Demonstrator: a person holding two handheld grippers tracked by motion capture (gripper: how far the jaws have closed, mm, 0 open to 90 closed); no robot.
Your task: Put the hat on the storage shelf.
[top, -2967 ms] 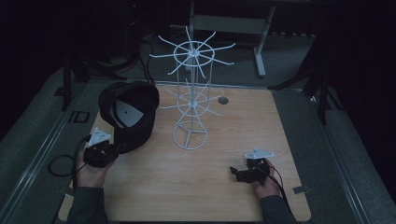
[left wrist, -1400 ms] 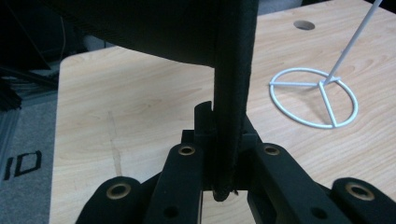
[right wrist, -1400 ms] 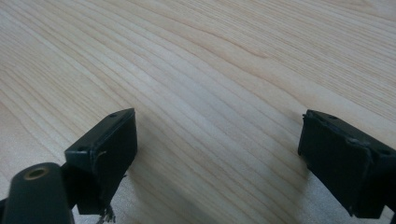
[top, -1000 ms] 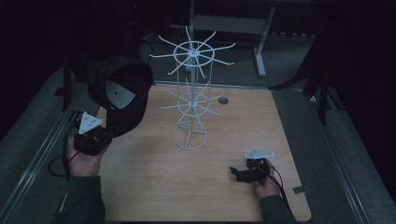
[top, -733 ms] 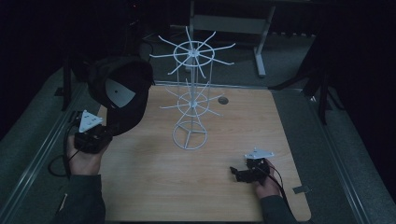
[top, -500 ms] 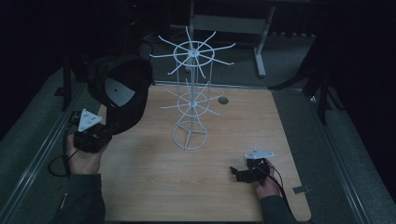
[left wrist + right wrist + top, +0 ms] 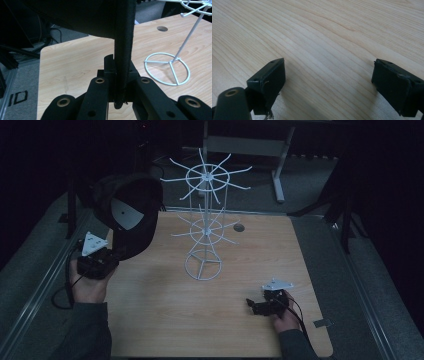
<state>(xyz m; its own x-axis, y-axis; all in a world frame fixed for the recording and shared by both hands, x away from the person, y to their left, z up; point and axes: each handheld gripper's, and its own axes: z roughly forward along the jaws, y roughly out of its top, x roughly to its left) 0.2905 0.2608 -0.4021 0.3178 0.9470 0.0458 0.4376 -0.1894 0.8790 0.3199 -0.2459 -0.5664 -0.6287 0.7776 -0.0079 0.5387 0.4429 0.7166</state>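
So the left gripper (image 7: 102, 262) is clamped tight on the edge of a black fabric baseball cap (image 7: 131, 215), and you can see it best in the left gripper view, where a dark strip of the cap's brim (image 7: 123, 50) runs straight up between the jaws. The cap is held up off the light wooden counter (image 7: 165, 320), over its far-left corner, with the open underside and a pale round label facing the camera.

The bit that matters is where the cap sits against the white wire display stand with spoked hook rings (image 7: 205, 220). The stand is to the right of the cap, standing upright in the middle of the counter, with a round base ring (image 7: 167, 72) and a vertical post. Its top ring of hooks sits at about the same height as the cap in the high view, and the nearest hook tips reach out toward the cap but aren't touching it. My guess is the cap is meant to go on one of those hooks, so the move would be rightward.

The left hand is clearly the nearer one. The right gripper (image 7: 266, 305) is parked low at the near-right of the counter, jaws spread wide with nothing between them, well apart from the stand.
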